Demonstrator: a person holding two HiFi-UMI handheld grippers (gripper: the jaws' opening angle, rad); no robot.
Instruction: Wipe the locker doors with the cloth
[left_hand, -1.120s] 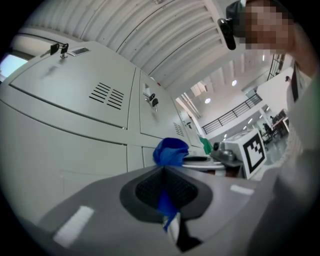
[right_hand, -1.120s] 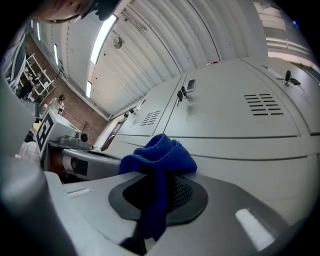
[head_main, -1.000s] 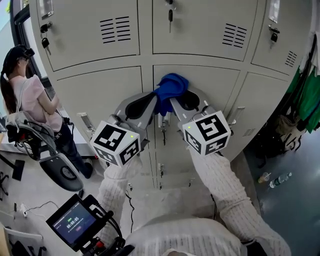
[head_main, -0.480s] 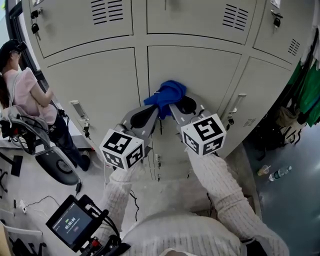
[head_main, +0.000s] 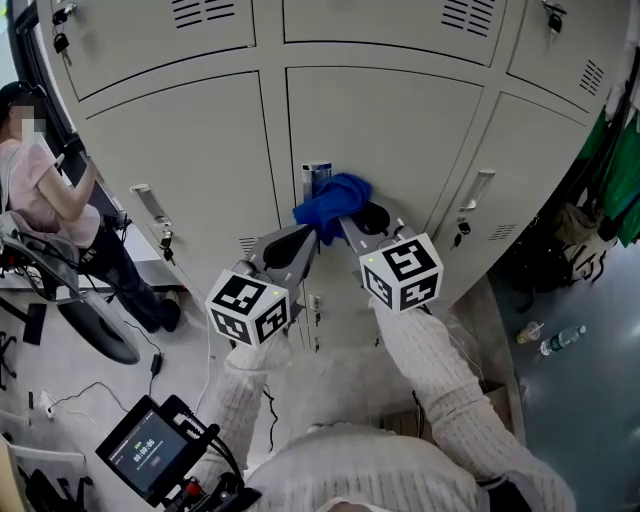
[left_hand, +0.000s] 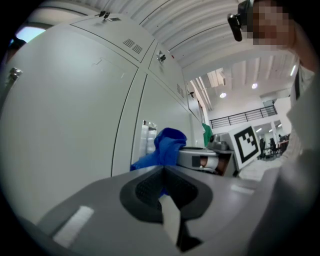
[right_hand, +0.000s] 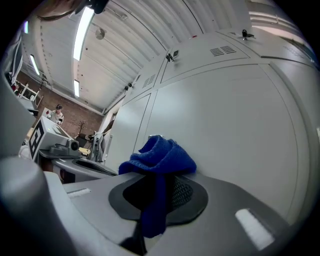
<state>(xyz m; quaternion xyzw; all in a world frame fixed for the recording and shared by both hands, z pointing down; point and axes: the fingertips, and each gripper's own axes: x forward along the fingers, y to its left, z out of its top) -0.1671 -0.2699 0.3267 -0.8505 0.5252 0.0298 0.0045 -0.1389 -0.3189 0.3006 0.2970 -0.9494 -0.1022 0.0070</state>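
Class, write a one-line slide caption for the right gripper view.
The right gripper, jaws shut, clamps a bunched blue cloth up at a grey locker door.

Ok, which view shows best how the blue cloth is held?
The right gripper view: the blue cloth is pinched in the right gripper's jaws, bunched against the locker door. The head view shows only a bunch on the door; the left gripper view shows it half hidden behind the left gripper.

- Your cloth (head_main: 333, 203) rests against the middle locker door (head_main: 400, 130), just right of its latch (head_main: 316, 178).
- Below it, your left claw (head_main: 318, 233) and right claw (head_main: 349, 217) sit side by side, each pinching the cloth.
- A person (head_main: 40, 190) stands far left.
- A bottle (head_main: 560, 338) lies on the floor (head_main: 590, 400) far right.
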